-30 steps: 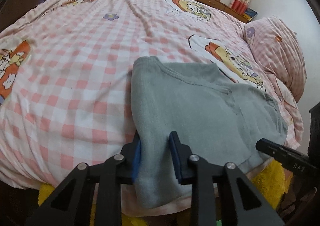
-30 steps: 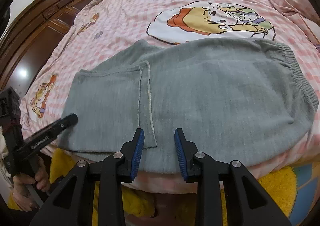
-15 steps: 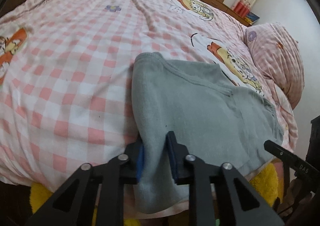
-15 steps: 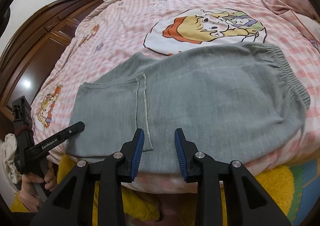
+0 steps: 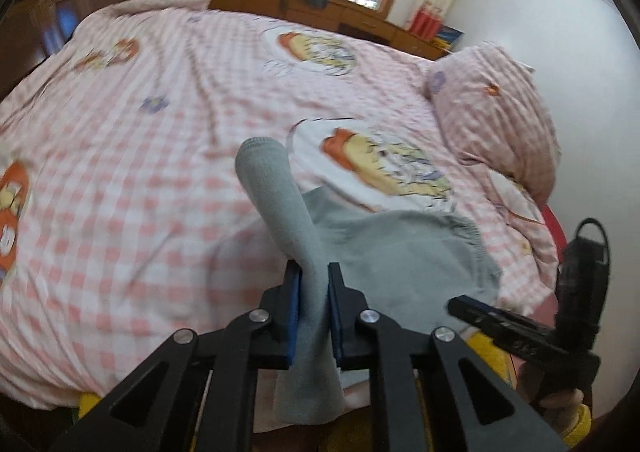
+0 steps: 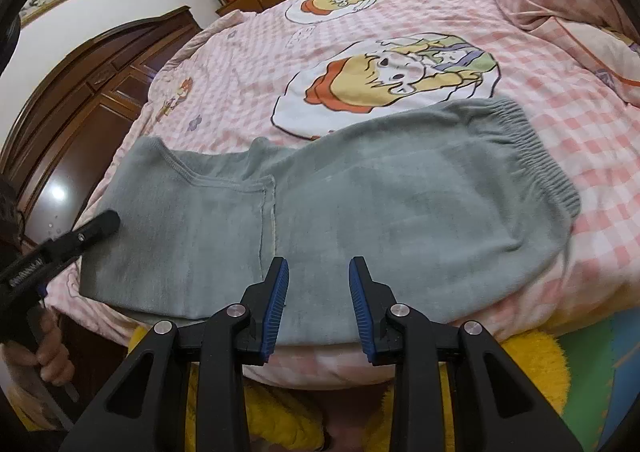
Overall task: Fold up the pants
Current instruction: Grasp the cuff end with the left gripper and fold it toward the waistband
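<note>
Pants (image 6: 360, 220): one grey pair, lying on the near edge of the bed (image 6: 540, 112), waistband to the right, leg end to the left. The leg end is already folded over the body (one seam line runs across the fold in the right wrist view).

Left hand-held gripper (image 5: 314, 308): jaws closed narrowly on the pants, with a bunched strip of grey fabric pinched between the two blue pads. In the left wrist view this strip rises from the jaws as a raised ridge (image 5: 276, 192), and a loose end hangs below them over the bed edge. That view is motion-blurred.

Right hand-held gripper (image 6: 318, 292): jaws spread wide, holding nothing. It sits above the near hem of the pants, just right of the seam; contact with the fabric cannot be determined.

Bed cover: pink-and-white check with cartoon prints, two of them beyond the pants in the right wrist view. One pillow (image 5: 500, 112) in matching check lies at the right side of the bed.

Count: one pair of pants, two hand-held grippers, one bed, one pillow.
</note>
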A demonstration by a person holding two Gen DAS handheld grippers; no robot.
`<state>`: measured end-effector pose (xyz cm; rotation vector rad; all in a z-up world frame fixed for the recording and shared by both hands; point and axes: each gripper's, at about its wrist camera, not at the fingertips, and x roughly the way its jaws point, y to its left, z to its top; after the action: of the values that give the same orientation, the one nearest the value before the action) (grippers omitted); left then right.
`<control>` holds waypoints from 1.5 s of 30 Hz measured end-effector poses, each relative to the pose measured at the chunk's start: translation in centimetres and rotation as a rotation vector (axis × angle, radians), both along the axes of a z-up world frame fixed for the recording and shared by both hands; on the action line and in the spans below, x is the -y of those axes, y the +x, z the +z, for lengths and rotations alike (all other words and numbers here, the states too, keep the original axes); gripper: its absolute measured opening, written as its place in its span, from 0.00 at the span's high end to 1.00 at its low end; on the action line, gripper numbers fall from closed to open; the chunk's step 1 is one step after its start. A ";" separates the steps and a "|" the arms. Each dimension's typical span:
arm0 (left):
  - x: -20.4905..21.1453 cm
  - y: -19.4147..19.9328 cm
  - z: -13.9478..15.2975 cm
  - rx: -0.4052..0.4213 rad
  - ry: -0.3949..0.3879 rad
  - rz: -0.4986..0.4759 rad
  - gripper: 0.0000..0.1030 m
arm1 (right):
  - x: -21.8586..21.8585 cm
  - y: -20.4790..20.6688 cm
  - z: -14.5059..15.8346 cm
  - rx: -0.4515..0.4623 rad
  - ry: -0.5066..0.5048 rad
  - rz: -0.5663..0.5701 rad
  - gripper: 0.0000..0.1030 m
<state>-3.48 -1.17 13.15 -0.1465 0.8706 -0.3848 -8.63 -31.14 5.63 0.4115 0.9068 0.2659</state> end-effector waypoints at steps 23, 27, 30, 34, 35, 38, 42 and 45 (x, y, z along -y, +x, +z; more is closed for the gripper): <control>17.3 3.9 -0.7 -0.047 -0.036 -0.275 0.91 | 8.8 -1.5 0.4 0.014 -0.009 -0.178 0.69; 20.0 4.5 -3.3 -0.089 0.001 -0.314 0.91 | 9.7 -1.6 0.1 0.004 -0.010 -0.201 0.69; 21.3 4.9 -5.2 -0.127 0.031 -0.335 0.90 | 10.0 -1.5 -0.3 -0.003 -0.006 -0.208 0.69; 22.4 5.1 -7.2 -0.161 0.072 -0.367 0.89 | 9.6 -1.1 -0.6 -0.012 -0.021 -0.195 0.69; 22.6 5.0 -7.4 -0.167 0.078 -0.380 0.85 | 9.5 -0.9 -0.6 -0.015 -0.024 -0.191 0.69; 22.6 4.8 -7.5 -0.174 0.081 -0.393 0.76 | 9.2 -0.6 -0.7 -0.019 -0.031 -0.181 0.69; 21.8 4.1 -6.2 -0.159 0.069 -0.394 0.64 | 8.9 -0.5 -0.5 -0.017 -0.037 -0.179 0.69; 20.5 3.6 -5.0 -0.132 0.068 -0.371 0.57 | 8.8 -0.1 -0.3 -0.013 -0.036 -0.174 0.69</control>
<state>0.16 -21.63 8.15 0.0549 1.0420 -0.6964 -8.76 -39.97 5.31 0.4565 0.8812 0.0878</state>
